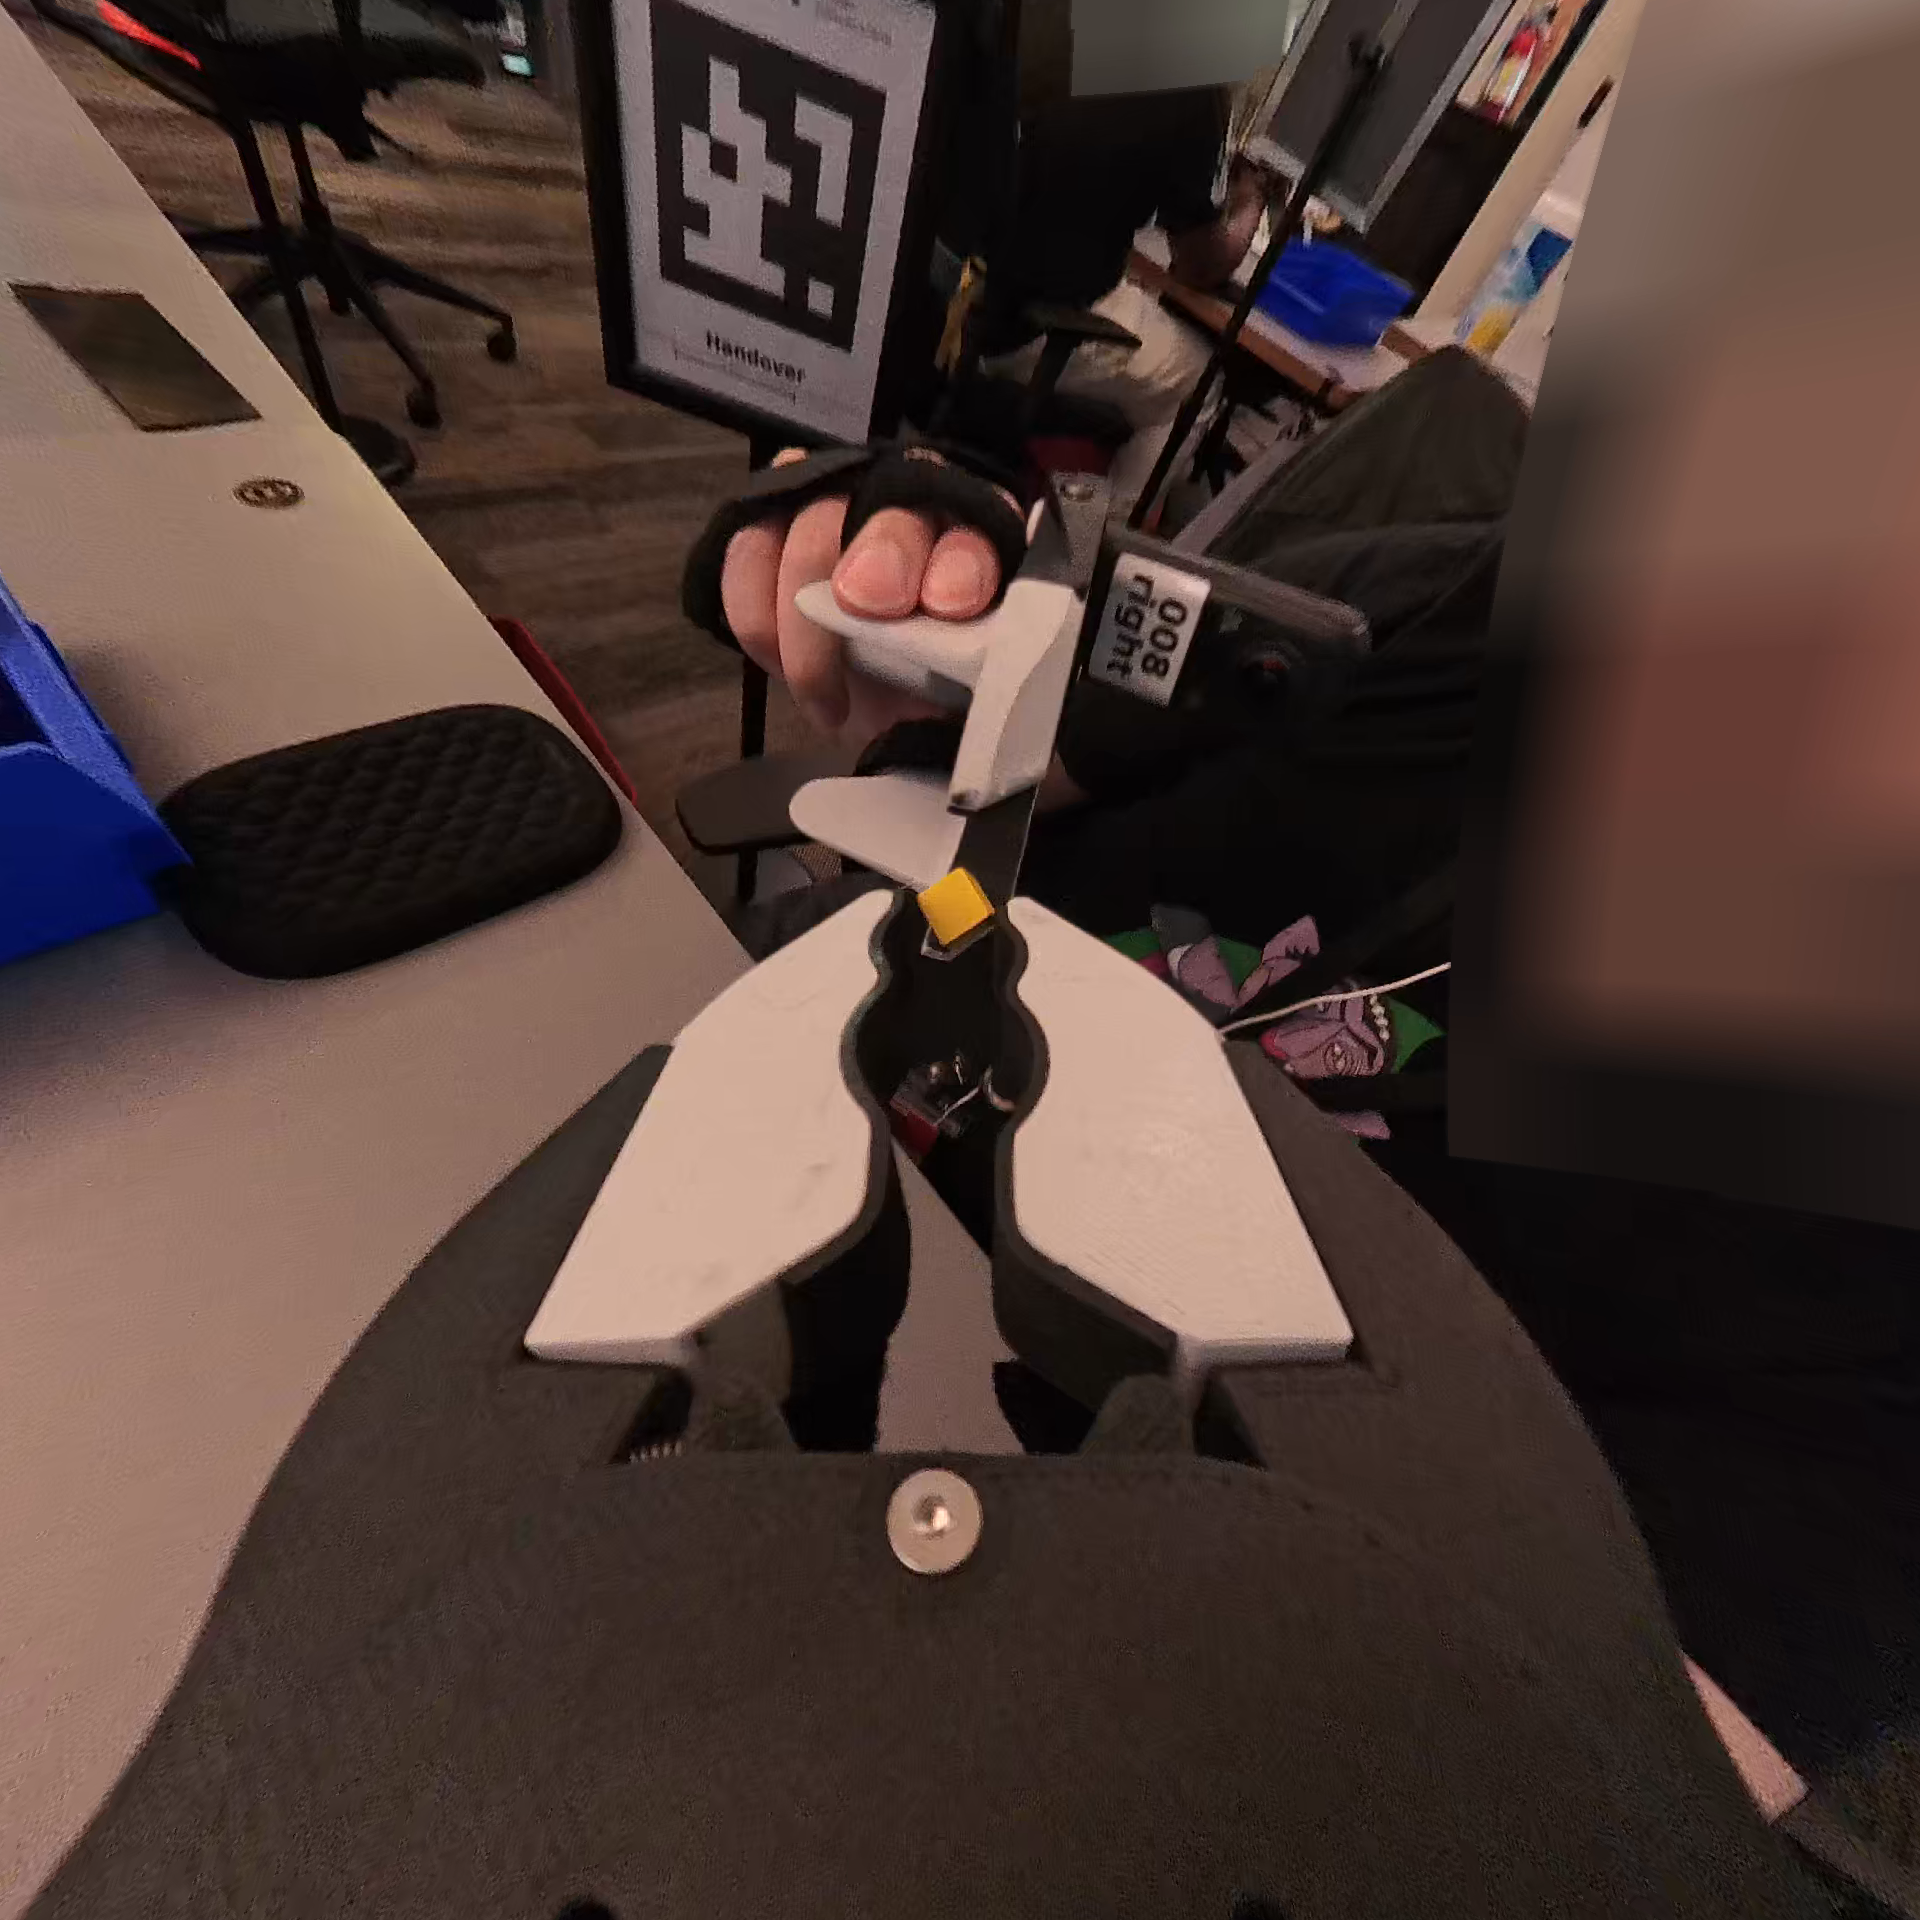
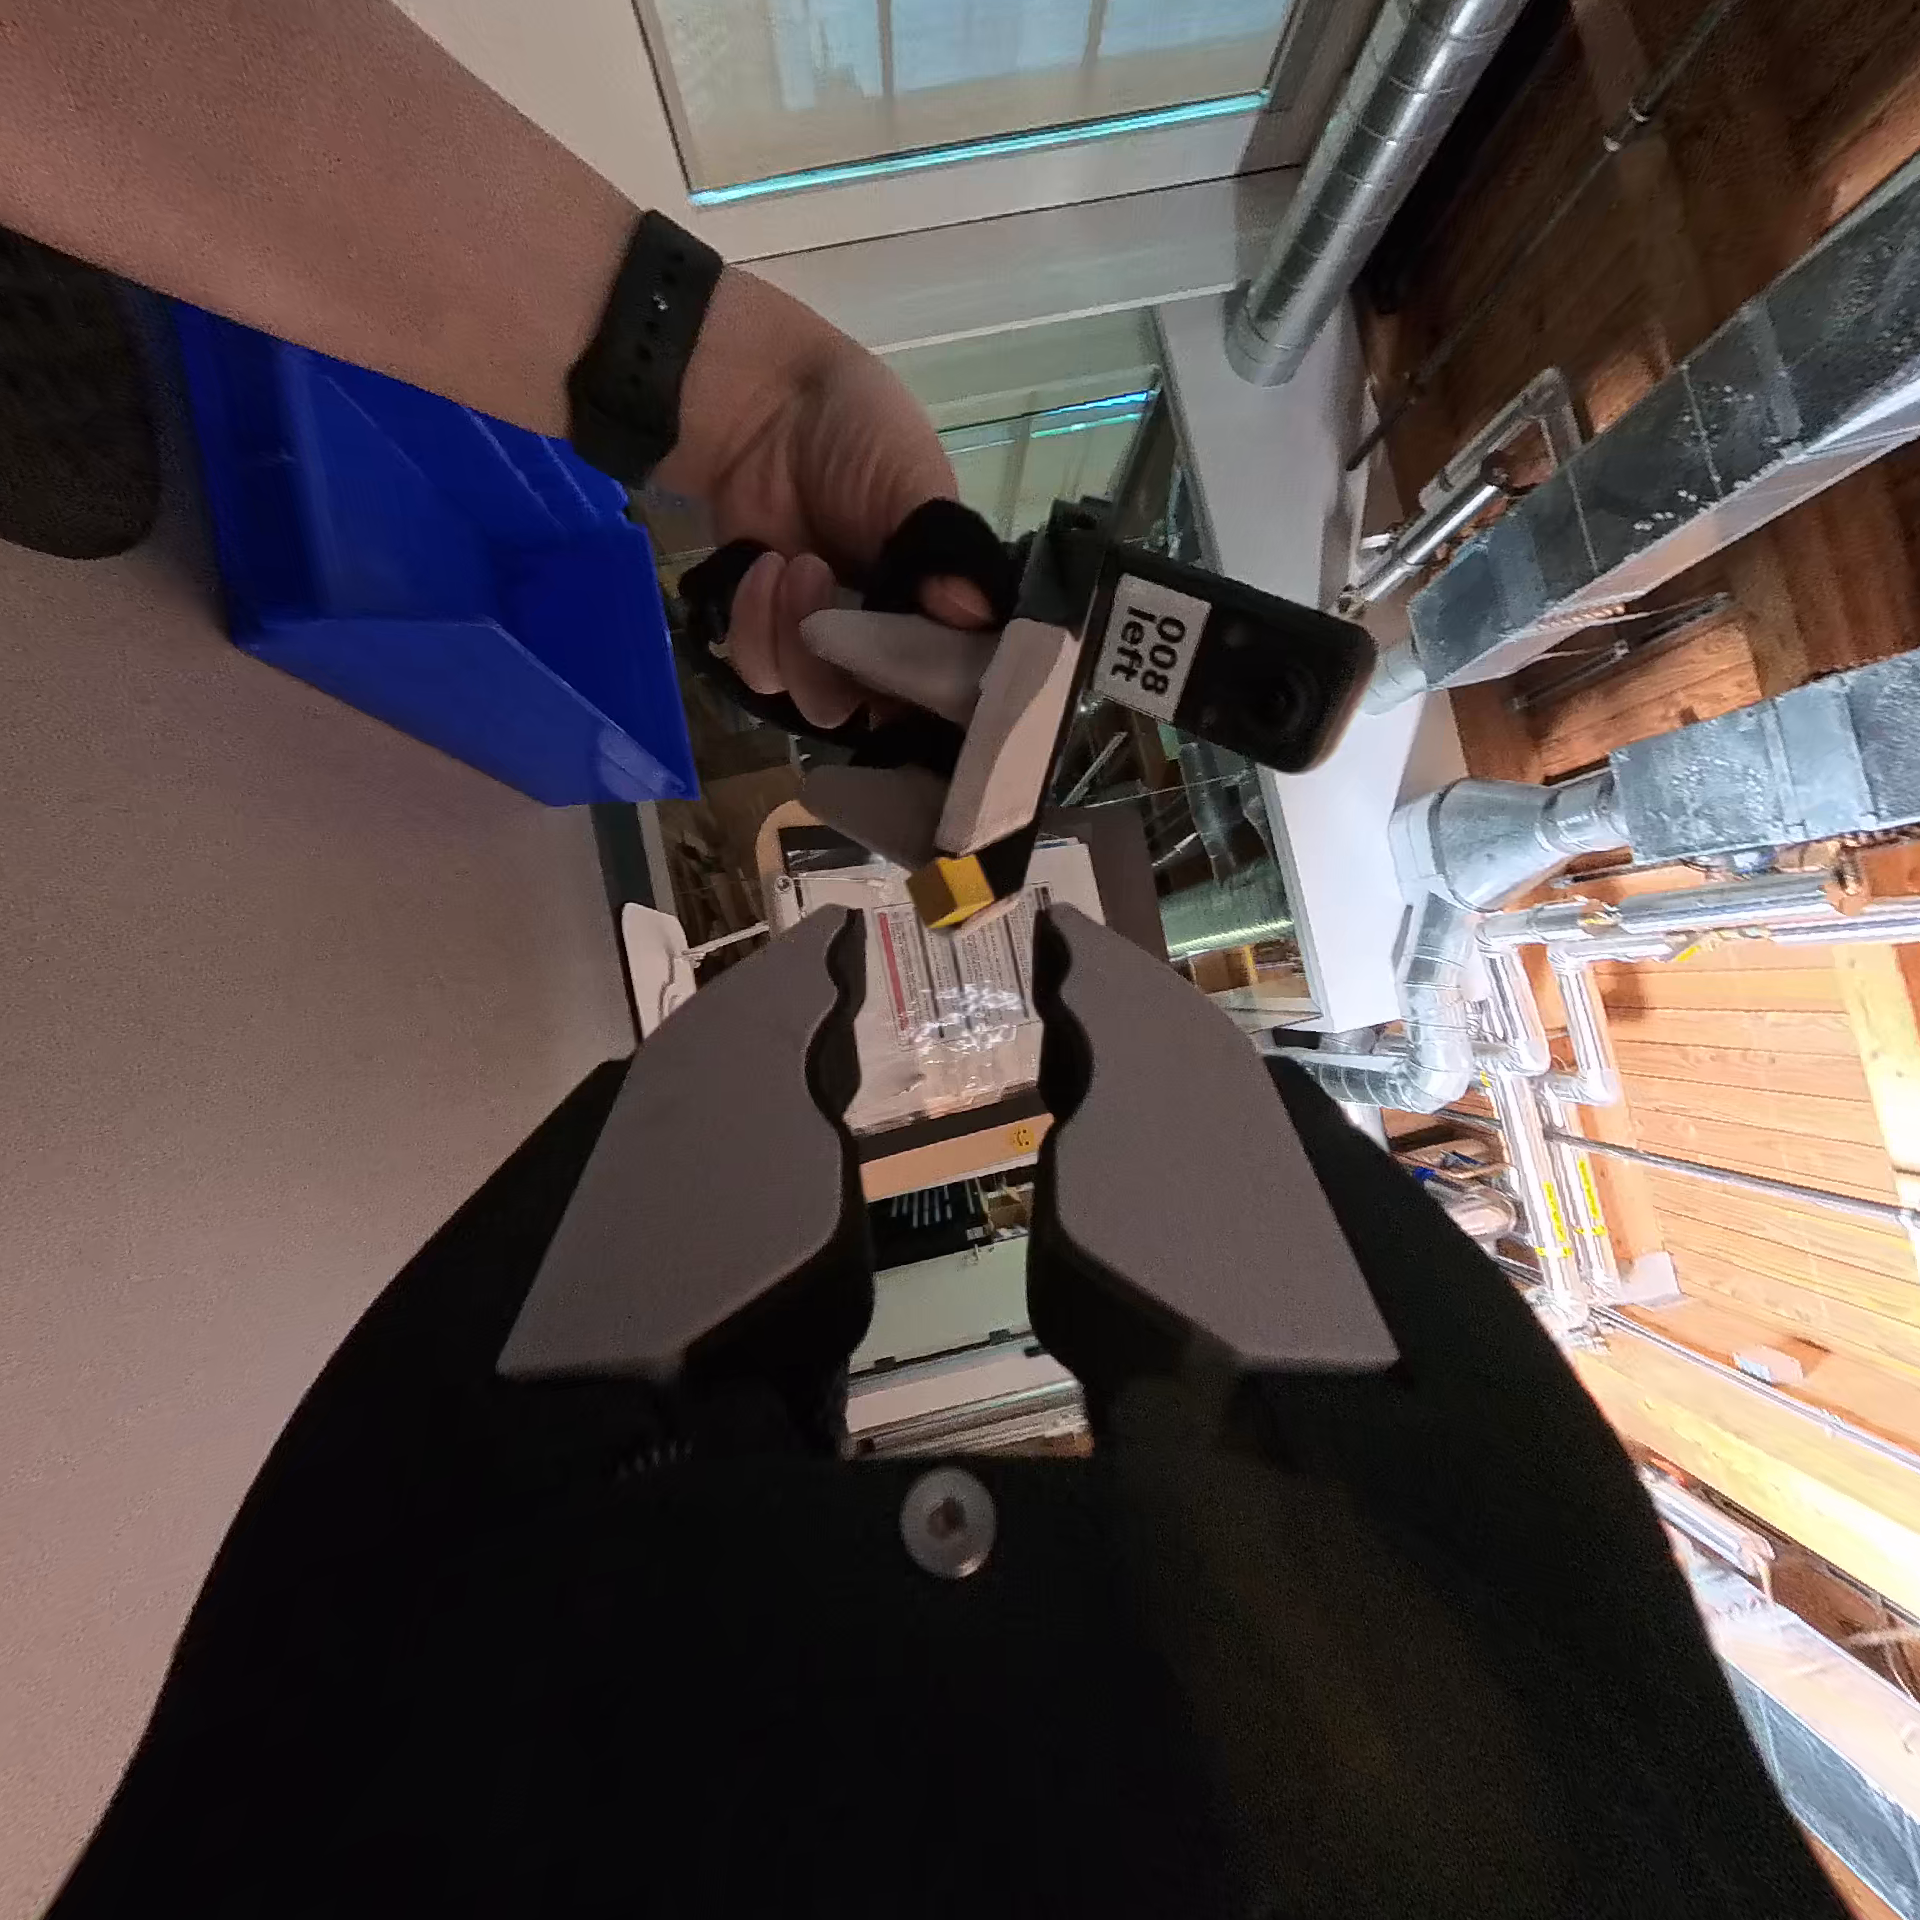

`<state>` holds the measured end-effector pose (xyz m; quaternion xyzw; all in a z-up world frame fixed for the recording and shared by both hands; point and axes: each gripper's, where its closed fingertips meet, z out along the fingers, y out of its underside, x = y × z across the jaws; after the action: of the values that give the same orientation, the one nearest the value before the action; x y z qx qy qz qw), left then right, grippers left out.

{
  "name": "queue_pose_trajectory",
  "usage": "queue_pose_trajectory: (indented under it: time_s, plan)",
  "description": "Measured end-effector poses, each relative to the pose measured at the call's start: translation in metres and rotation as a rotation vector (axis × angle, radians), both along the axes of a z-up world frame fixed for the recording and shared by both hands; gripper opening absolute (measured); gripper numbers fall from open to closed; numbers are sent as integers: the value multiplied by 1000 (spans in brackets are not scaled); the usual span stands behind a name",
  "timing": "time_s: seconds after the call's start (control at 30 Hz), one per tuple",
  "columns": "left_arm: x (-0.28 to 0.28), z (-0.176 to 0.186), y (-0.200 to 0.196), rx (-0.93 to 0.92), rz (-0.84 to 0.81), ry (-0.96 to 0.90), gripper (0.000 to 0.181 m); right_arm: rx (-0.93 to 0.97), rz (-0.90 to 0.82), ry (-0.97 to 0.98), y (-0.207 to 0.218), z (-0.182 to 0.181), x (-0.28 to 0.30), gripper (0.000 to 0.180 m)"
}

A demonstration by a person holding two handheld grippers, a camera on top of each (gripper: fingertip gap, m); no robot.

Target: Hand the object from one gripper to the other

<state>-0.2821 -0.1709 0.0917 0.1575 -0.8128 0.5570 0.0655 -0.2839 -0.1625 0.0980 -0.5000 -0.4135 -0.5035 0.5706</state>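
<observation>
Left wrist view: the left gripper is seen from behind, its white fingers drawn close and pinching a small yellow cube at the tips, at 12 o'clock of the jaws; the cube is held in the air beyond the edge of the grey table. The right gripper is shown edge-on at 12 o'clock beyond the cube, gripped by a gloved right hand; its fingers reach down to either side of the cube, but contact cannot be told. On the table, at 9 o'clock of the cube, a black padded wrist rest is seen, with a blue bin touching its far-left side; a framed black-and-white marker sign stands at 12 o'clock, an office chair at 11 o'clock.

Right wrist view: the right gripper is shown with its jaws spread, a clear gap lying between its grey fingers; the cube is seen at 12 o'clock, just beyond the tips, clamped by the left gripper; the left hand, a black band on its wrist, holds that gripper at 11 o'clock.
</observation>
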Motion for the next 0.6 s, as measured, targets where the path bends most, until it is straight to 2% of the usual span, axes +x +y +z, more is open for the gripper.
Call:
queue_pose_trajectory:
  time_s: [0.27,0.6]
  plan:
    - [-2,-21,-2,111,-15,20,13,-136,-21,-33,4,-22,-1,24]
    - [-4,-32,-1,168,-29,21,13,-157,-20,-15,10,-30,-1,15]
